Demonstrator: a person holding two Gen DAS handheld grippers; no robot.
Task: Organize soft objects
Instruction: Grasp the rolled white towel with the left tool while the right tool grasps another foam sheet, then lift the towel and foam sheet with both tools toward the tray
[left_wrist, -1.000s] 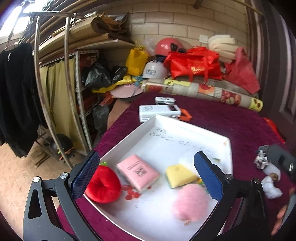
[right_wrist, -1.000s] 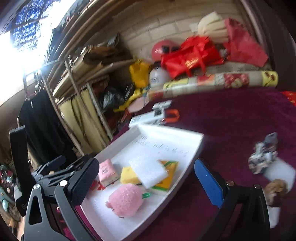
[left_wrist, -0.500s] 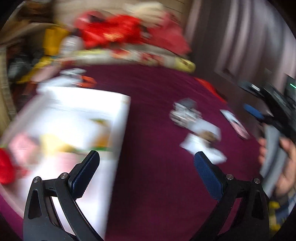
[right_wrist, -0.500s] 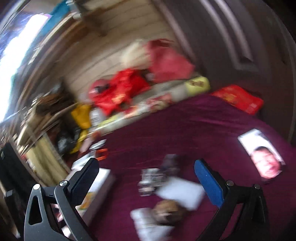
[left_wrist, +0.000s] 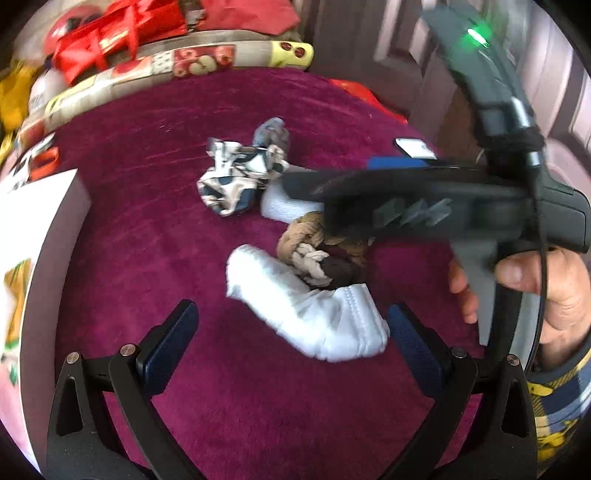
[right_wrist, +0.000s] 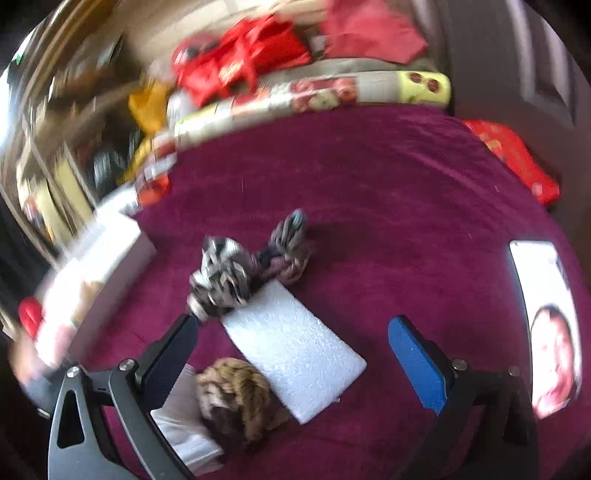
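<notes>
Jaws spread, the right gripper (right_wrist: 291, 347) is hovering over the white foam pad (right_wrist: 293, 349) at lower centre and should straddle its narrow width squarely; the left gripper (left_wrist: 291, 341), jaws also spread, is facing the white cloth (left_wrist: 310, 314).

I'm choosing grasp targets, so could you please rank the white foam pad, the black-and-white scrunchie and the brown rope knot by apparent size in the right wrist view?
1. white foam pad
2. brown rope knot, nearer the camera, so unsure
3. black-and-white scrunchie, about alike

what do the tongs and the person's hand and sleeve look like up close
Both tongs, left and right, have black angular frames with silver rivets and flat blue pads. Seen from the left wrist view, the right unit has a dark grey body with a green light and a black cable. The bare hand wears a blue, yellow and white plaid sleeve.
</notes>
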